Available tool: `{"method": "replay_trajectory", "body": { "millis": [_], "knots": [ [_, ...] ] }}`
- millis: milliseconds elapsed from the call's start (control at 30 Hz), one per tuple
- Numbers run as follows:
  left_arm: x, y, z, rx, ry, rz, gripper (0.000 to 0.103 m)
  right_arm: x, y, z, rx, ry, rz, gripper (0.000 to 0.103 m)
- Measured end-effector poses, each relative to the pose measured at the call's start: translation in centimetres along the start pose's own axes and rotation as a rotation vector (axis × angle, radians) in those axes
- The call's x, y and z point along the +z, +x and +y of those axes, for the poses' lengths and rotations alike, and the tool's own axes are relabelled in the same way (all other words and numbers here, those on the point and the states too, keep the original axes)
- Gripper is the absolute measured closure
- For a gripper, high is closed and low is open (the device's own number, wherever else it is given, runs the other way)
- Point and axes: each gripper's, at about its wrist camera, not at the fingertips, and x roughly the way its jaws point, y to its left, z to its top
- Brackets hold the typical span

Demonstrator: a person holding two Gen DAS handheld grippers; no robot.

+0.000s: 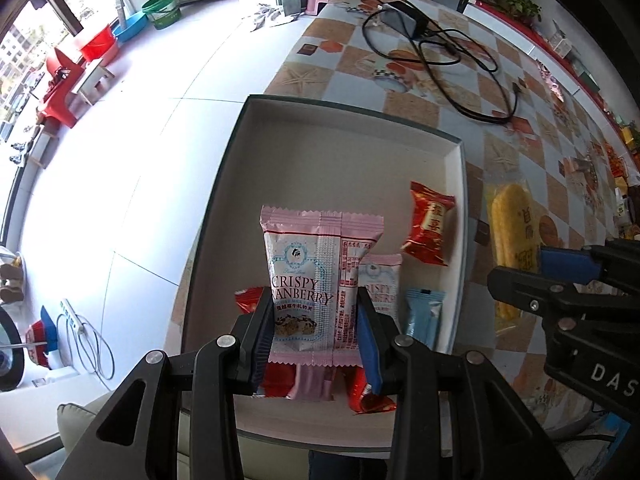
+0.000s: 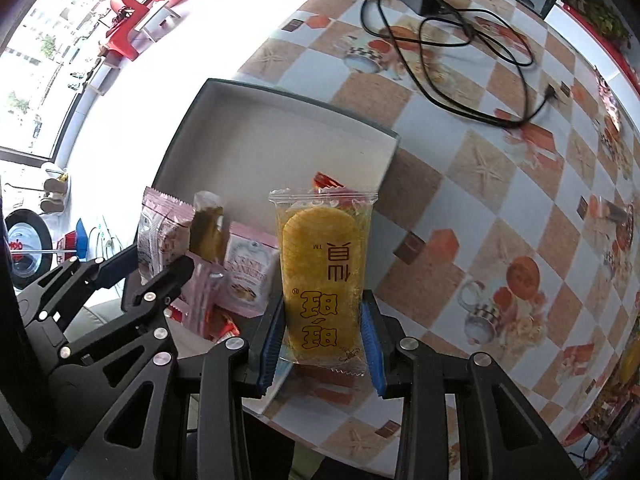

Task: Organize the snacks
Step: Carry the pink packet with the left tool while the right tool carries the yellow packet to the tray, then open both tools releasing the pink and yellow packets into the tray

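**Both claws full over the snack box**

The table (image 1: 500,152) wears a checked cloth printed with cups and starfish. At its near corner sits the box (image 1: 304,152), a shallow open tray with a dark rim and pale floor; the far half of that floor is bare. Beyond the box, further up the table, a black cable (image 1: 472,64) loops away from a grey adapter (image 1: 398,20).

Just right of the box, outside its wall, the right gripper (image 2: 322,344) is closed on a clear pack of yellow crackers (image 2: 320,272), held upright above the cloth, pads pressed to both sides.

Over the near end of the box, the left gripper (image 1: 316,340) is clamped on a pink cranberry bar (image 1: 316,280), also upright, lifted off the snacks beneath.

In the box, a red packet (image 1: 428,224) leans near the right wall. A second cranberry bar (image 1: 382,280) and a blue packet (image 1: 424,316) lie nearer, by the same wall. More red wrappers (image 1: 368,396) and a pink one (image 1: 312,382) show under the left gripper.
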Motion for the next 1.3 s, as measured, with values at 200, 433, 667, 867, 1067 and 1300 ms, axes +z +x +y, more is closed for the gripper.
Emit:
{"method": "replay_trajectory", "body": {
  "millis": [200,433,667,867,1067,1300],
  "knots": [
    [0.1,0.8,0.5,-0.001,0.007,0.024,0.062,0.7,0.4,0.9,0.009,-0.007,0.006,0.065],
    [0.2,1.3,0.7,-0.001,0.015,0.042,0.062,0.9,1.2,1.1,0.015,0.001,0.025,0.065],
    [0.3,2.0,0.9,0.007,0.020,0.061,0.062,1.2,1.8,1.4,0.024,0.004,0.038,0.065],
    [0.2,3.0,1.1,0.011,0.020,0.090,0.062,1.9,2.9,1.9,0.036,0.010,0.066,0.065],
    [0.2,3.5,1.2,-0.010,0.015,0.093,0.042,2.3,3.8,1.9,0.029,0.018,0.094,0.065],
    [0.4,2.9,1.3,0.032,0.003,0.071,0.021,2.4,3.6,2.4,0.009,0.010,0.083,0.049]
  ]
}}
